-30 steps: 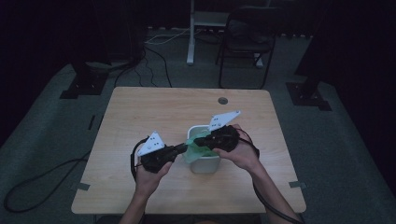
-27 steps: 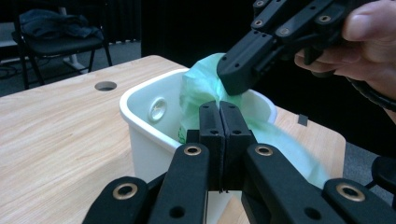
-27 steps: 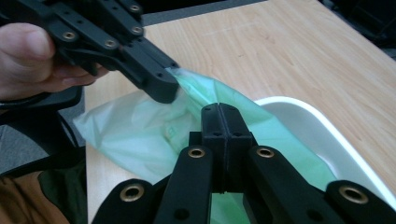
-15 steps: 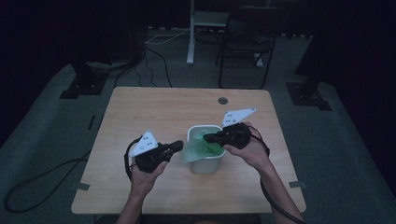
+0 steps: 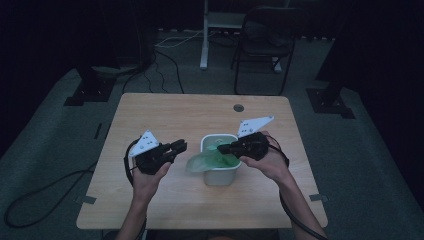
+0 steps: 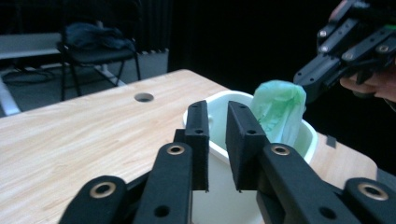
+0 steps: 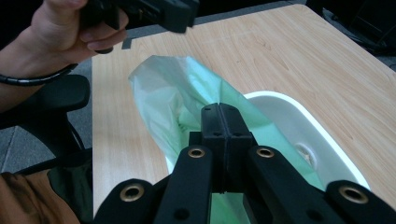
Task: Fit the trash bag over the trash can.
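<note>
A white bin [image 5: 220, 172] stands mid-table with a thin green bag [image 5: 200, 162] in it, the bag's edge spilling over the left rim. My right gripper [image 5: 223, 149] reaches over the bin from the right and is shut on the green bag [image 7: 173, 102], jaws pressed together on the film [image 7: 225, 114]. My left gripper [image 5: 180, 146] hovers left of the bin, apart from the bag. Its jaws have just been opening and stand a little apart [image 6: 217, 114] with nothing between them. Beyond them I see the bin [image 6: 219, 144], the green bag [image 6: 278, 109] and the right gripper [image 6: 327, 70].
The wooden table [image 5: 165, 115] has a small round hole [image 5: 238, 107] near its far edge. A chair [image 5: 262, 45] and a stand [image 5: 205, 35] are on the floor beyond the table. Cables trail from both grippers toward the table's front edge.
The left gripper has let go of the bag, opened slightly and drawn back to the left of the bin. The right gripper keeps its hold and has shifted a little right.
</note>
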Action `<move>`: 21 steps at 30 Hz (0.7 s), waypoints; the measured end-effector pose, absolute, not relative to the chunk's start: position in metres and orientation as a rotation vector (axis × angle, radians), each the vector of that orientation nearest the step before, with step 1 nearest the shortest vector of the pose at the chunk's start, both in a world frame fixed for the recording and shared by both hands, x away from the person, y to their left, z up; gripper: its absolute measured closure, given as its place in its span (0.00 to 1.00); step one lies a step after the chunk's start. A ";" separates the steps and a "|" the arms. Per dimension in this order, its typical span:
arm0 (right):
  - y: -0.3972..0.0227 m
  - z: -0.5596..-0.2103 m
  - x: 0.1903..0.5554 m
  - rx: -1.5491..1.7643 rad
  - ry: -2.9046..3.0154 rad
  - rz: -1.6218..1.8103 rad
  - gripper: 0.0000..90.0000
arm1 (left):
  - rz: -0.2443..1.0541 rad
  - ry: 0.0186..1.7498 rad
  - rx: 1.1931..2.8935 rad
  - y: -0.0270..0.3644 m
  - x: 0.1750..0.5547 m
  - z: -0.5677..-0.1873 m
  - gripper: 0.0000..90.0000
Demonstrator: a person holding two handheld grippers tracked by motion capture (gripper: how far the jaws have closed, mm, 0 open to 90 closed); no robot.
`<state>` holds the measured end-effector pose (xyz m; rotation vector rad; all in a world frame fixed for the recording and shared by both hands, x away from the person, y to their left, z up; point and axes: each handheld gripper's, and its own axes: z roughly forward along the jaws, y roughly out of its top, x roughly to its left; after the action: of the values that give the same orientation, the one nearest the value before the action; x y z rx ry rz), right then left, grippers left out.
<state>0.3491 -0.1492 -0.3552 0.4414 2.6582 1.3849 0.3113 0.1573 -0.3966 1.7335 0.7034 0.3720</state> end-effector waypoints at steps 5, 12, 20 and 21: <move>-0.147 -0.354 0.348 0.431 2.658 1.388 1.00 | 0.326 0.647 1.776 0.143 0.315 -0.400 0.75; -0.149 -0.355 0.349 0.434 2.655 1.396 1.00 | 0.252 0.577 1.816 0.127 0.316 -0.402 0.64; -0.148 -0.356 0.348 0.424 2.662 1.420 1.00 | 0.200 0.548 1.876 0.108 0.323 -0.404 0.61; -0.148 -0.356 0.348 0.415 2.662 1.420 1.00 | 0.202 0.544 1.886 0.106 0.323 -0.405 0.63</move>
<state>0.3484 -0.1475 -0.3557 0.4155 2.6616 1.4195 0.3234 0.1061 -0.4050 1.8861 0.5437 0.2020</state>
